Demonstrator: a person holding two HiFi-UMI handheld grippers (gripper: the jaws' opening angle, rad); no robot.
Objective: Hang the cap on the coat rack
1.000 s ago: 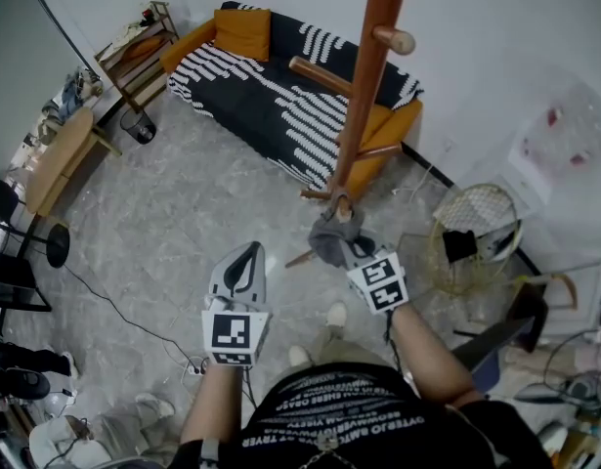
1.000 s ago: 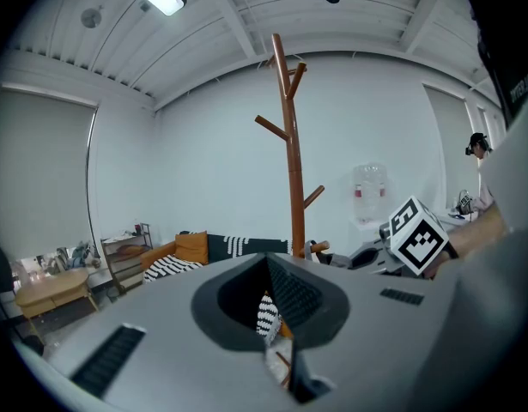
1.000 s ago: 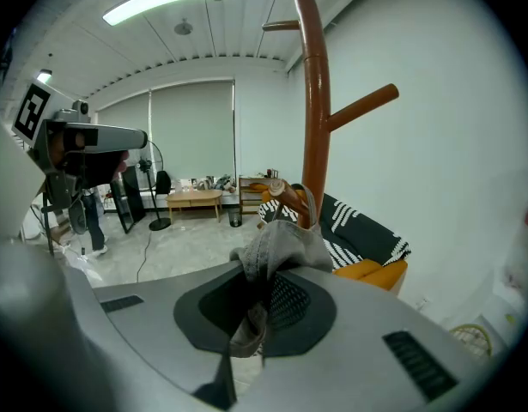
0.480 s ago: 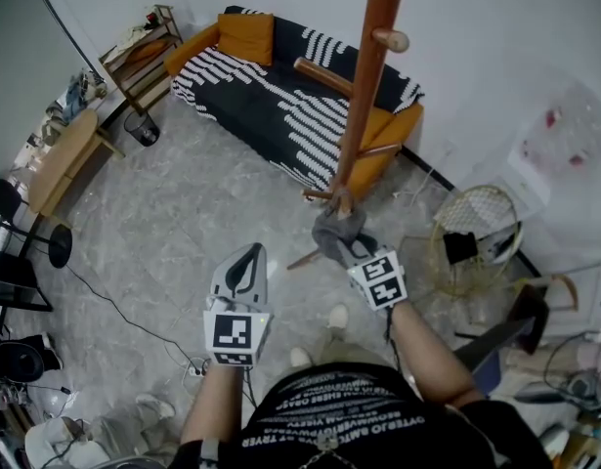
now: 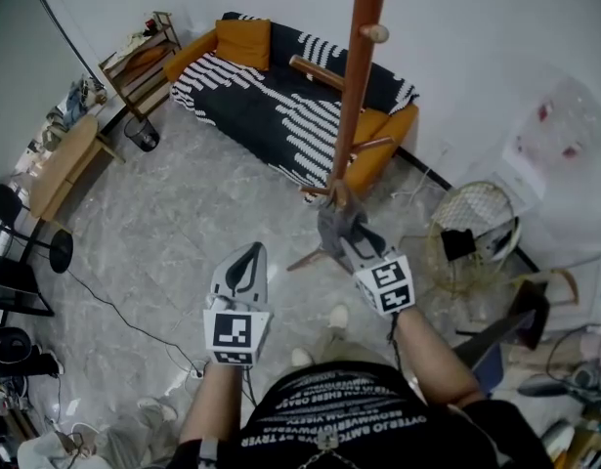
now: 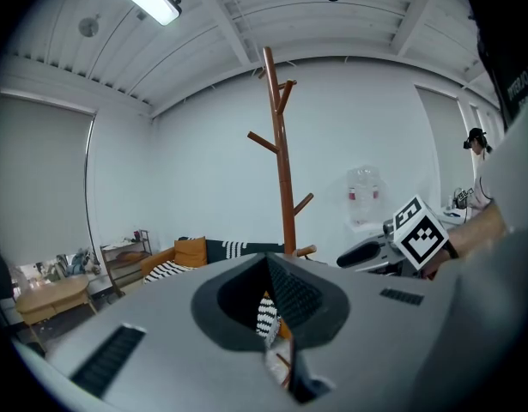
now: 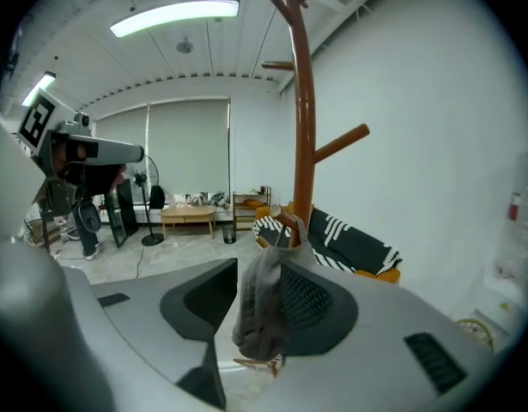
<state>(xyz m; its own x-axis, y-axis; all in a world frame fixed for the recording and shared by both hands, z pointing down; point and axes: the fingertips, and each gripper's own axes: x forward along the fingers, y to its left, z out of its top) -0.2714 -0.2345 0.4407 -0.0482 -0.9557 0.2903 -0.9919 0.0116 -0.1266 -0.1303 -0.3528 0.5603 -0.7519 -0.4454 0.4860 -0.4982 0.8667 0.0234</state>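
The brown wooden coat rack (image 5: 351,96) stands on the floor in front of me, its pole also in the left gripper view (image 6: 281,144) and the right gripper view (image 7: 302,101). The grey cap (image 5: 334,225) hangs from a low peg beside the pole. My right gripper (image 5: 347,234) reaches to it; its jaws have just been opening. The cap (image 7: 262,303) sits between them, lying against the right-hand pad with a gap on the other side. My left gripper (image 5: 246,254) stays lower left, shut and empty (image 6: 268,273).
A black-and-white striped sofa (image 5: 271,96) with orange cushions stands behind the rack. A wire basket (image 5: 473,225) sits at the right, a wooden side table (image 5: 61,159) and a bin (image 5: 144,132) at the left. Cables cross the floor (image 5: 114,306).
The right gripper rose a little toward the pole with the cap, and its jaws spread apart. The cap now hangs loose at the low peg. The left gripper barely shifted.
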